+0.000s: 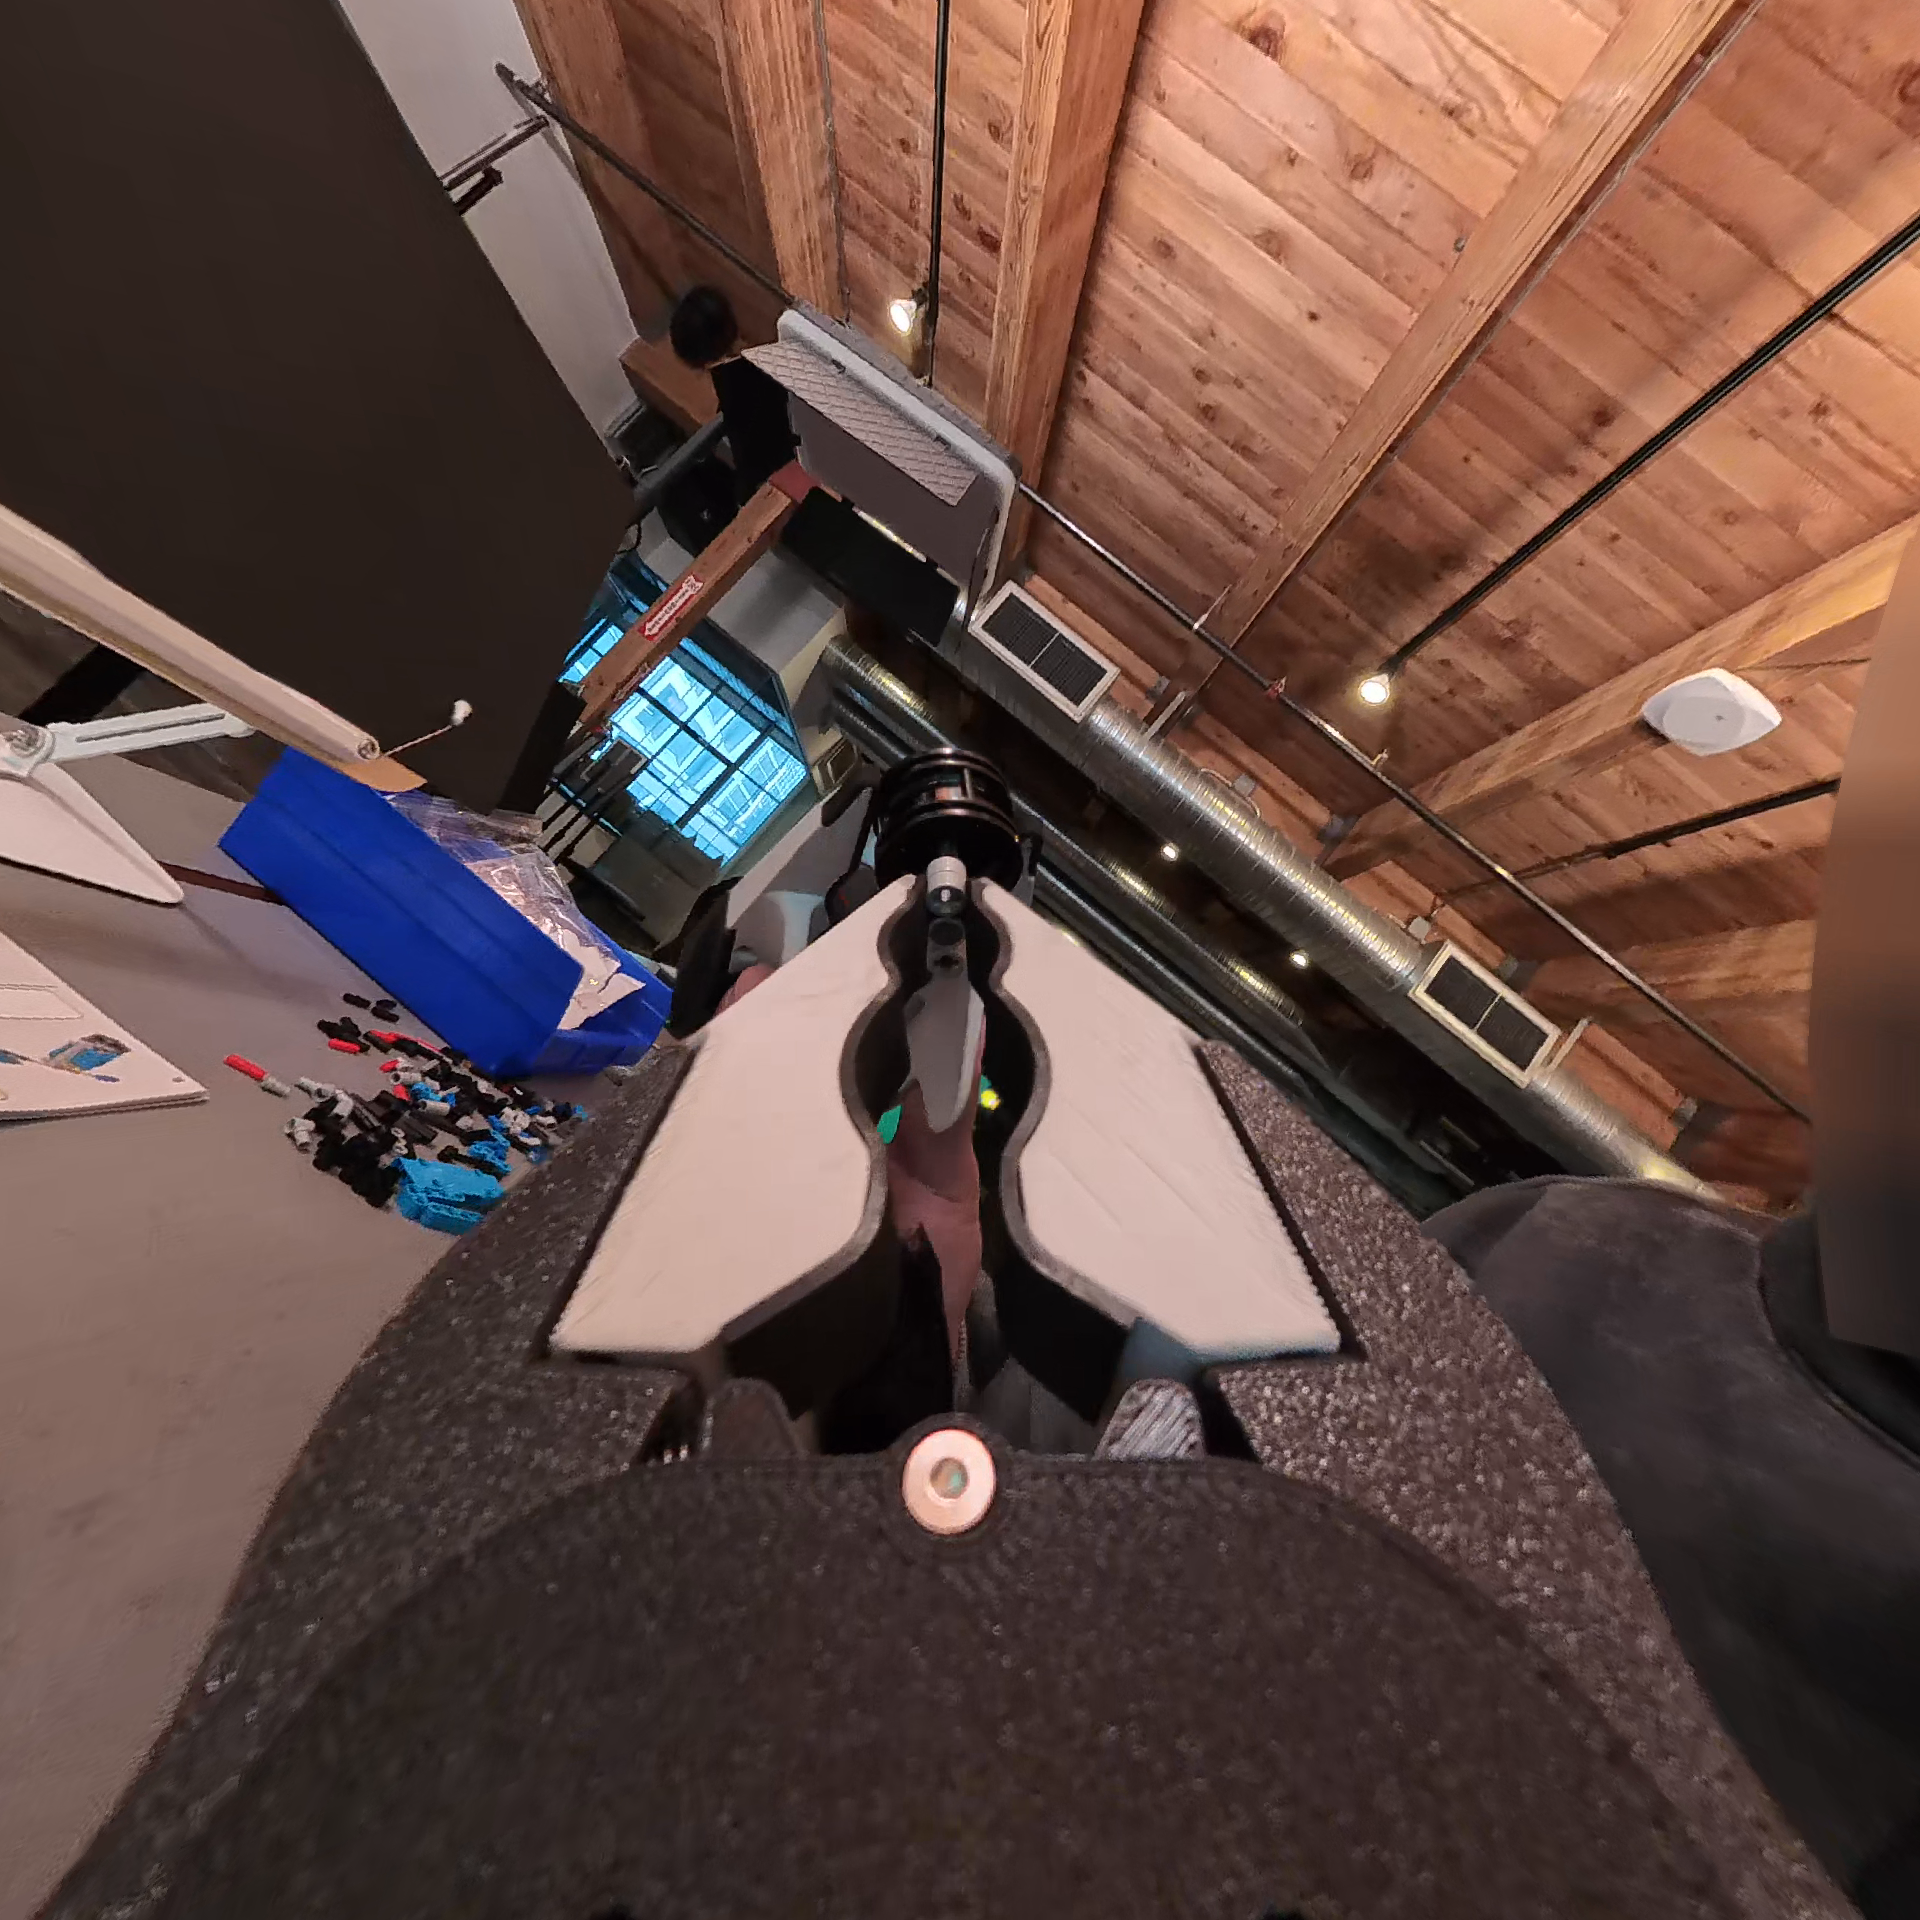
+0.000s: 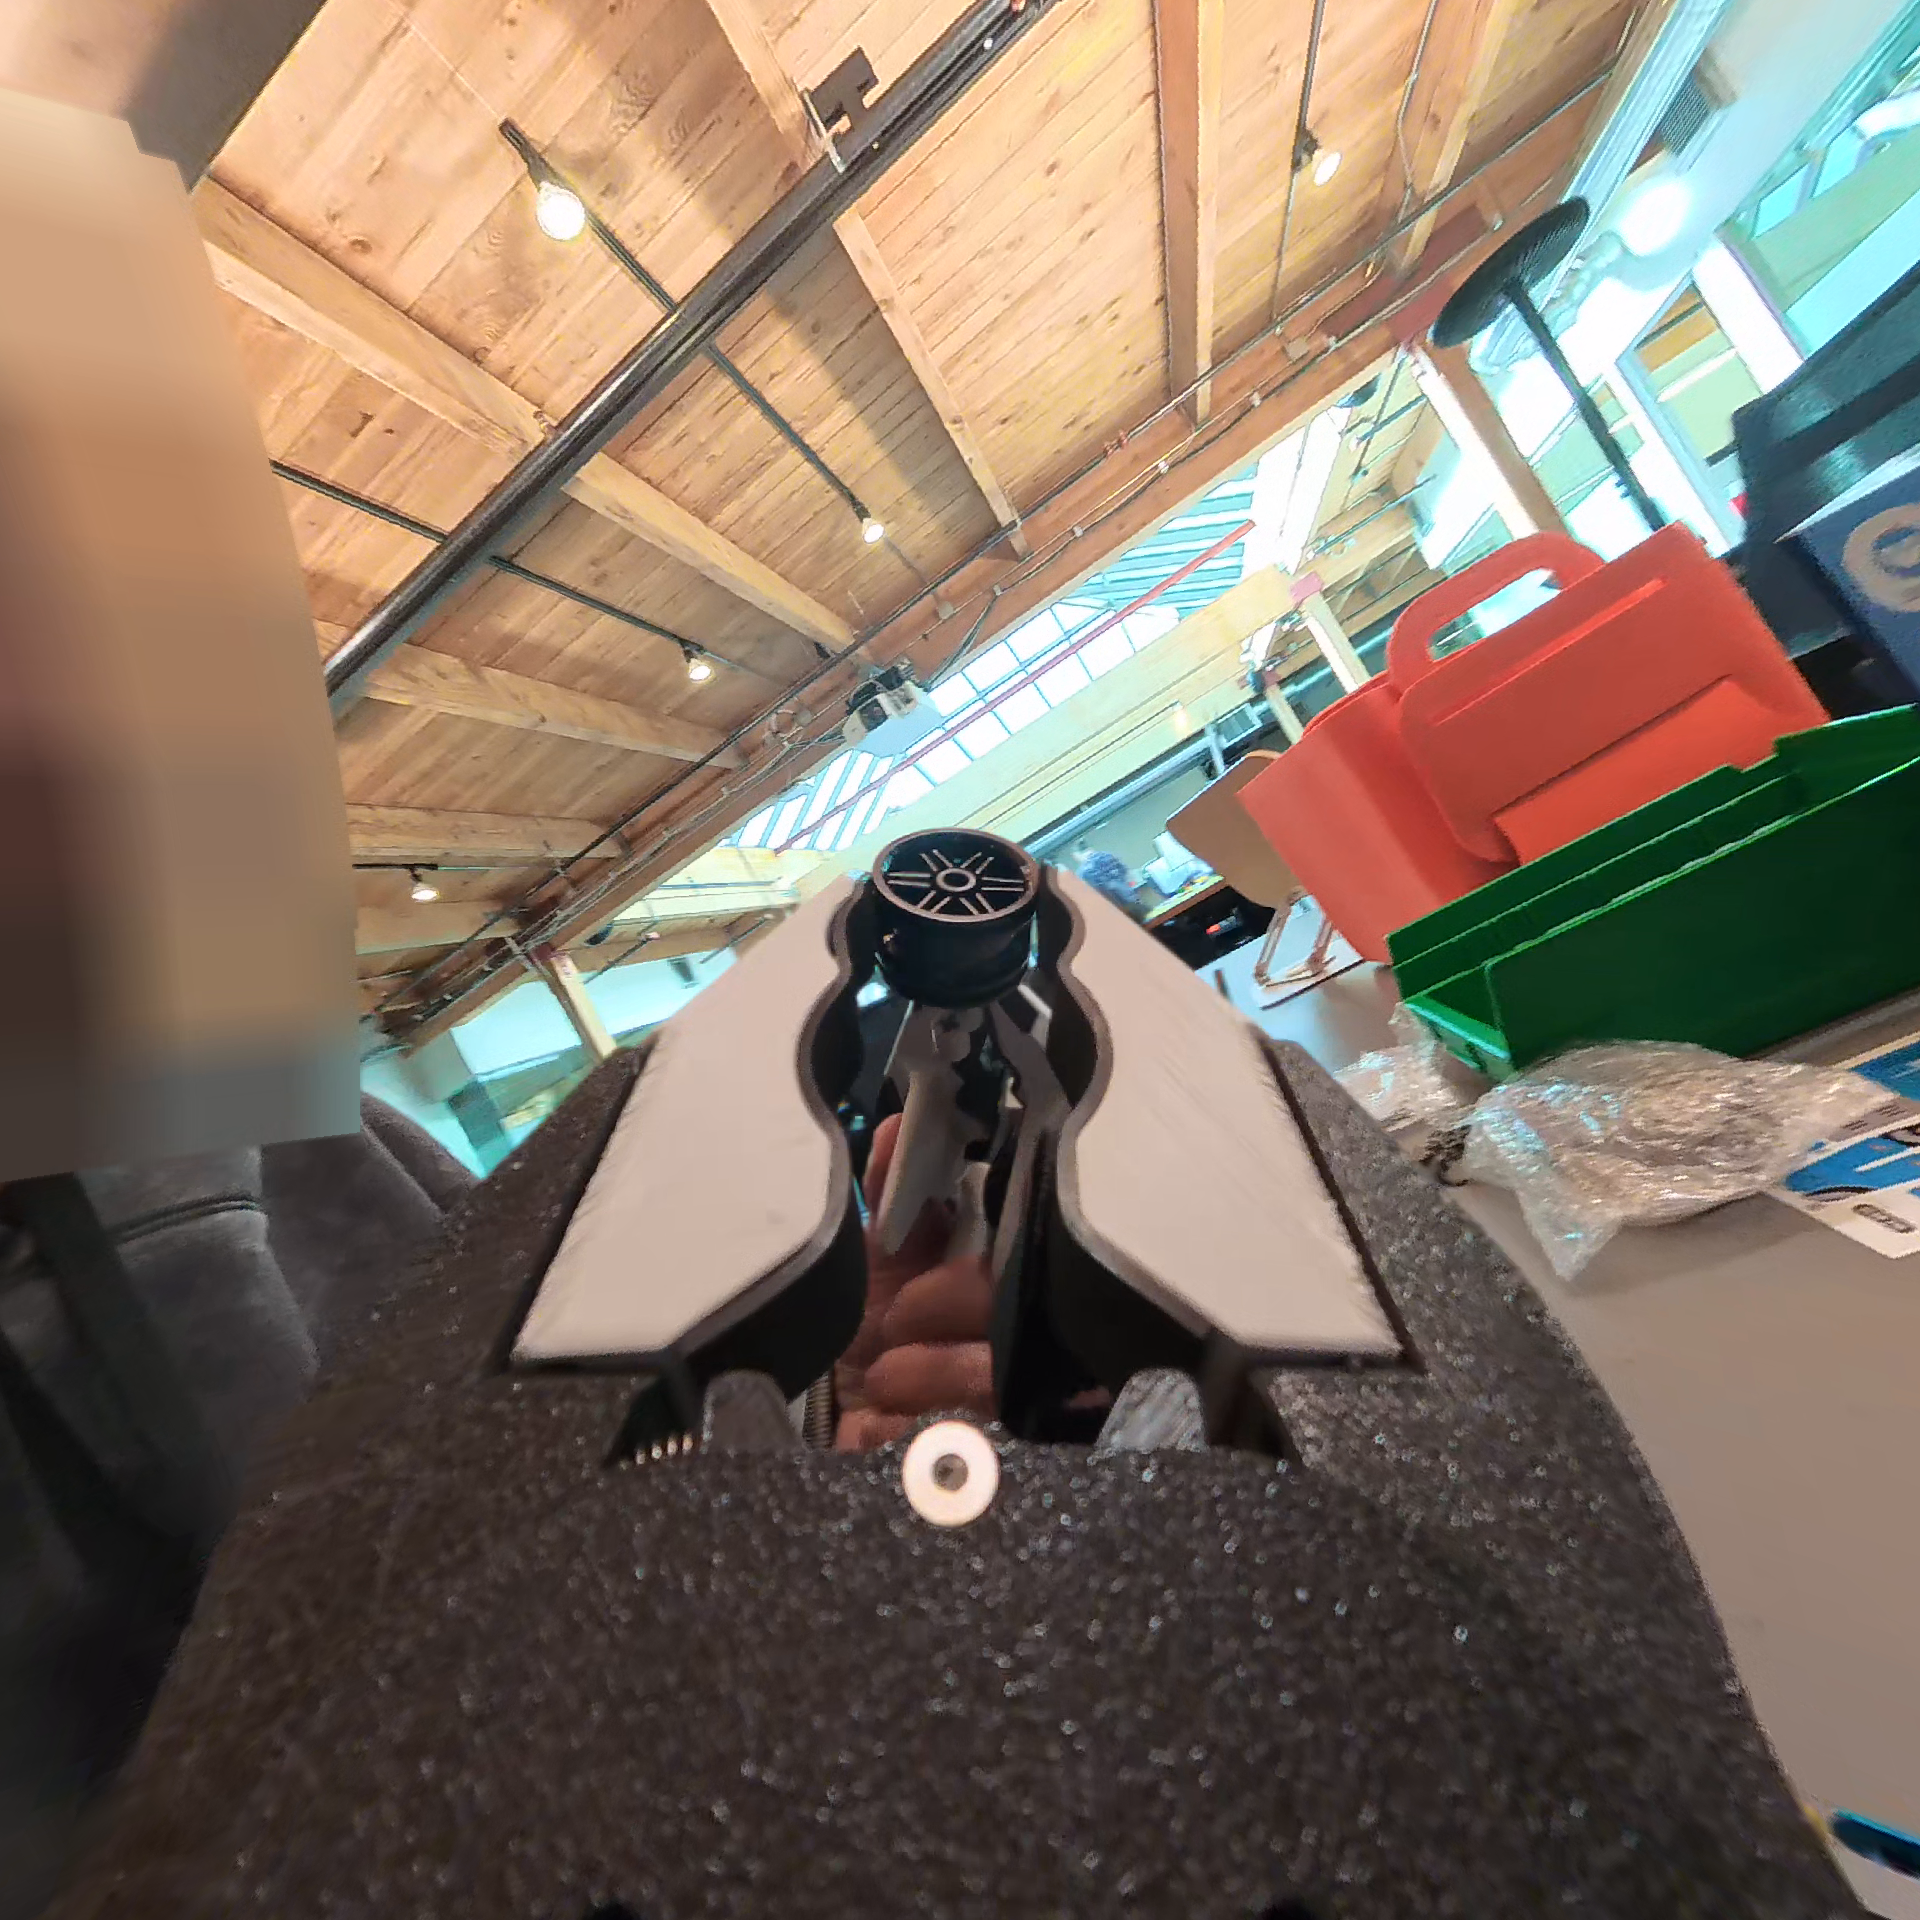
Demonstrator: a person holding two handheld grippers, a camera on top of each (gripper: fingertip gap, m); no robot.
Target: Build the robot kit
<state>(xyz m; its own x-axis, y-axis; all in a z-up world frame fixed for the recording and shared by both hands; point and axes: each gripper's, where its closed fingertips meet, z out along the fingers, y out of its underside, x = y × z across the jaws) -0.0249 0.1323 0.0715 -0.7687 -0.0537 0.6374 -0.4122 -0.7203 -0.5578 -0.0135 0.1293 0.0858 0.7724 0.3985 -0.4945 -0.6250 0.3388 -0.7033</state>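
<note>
A wooden plank ceiling (image 1: 1351, 312) with beams and track lights is filling the background, both grippers tilting upward over a grey table (image 1: 156, 1299).

The left gripper (image 1: 943, 883) is pressing its fingers almost together at the tips, pinching a thin grey axle piece (image 1: 943, 1023) that is running down the gap between them. Right at those tips, just beyond them, a black ribbed wheel hub (image 1: 943, 821) is sitting on the end of the piece. Off to this claw's left, loose black, red and blue building parts (image 1: 416, 1127) are lying on the table, a blue bin (image 1: 416, 914) sitting just past them.

The right gripper (image 2: 954, 914) is clamping the black spoked wheel hub (image 2: 952, 894) between its fingertips, grey pieces hanging below it inside the gap. To this claw's right, crumpled clear plastic bags (image 2: 1621, 1132) are lying near, then a green bin (image 2: 1662, 914), and an orange case (image 2: 1538, 717) farther off.
</note>
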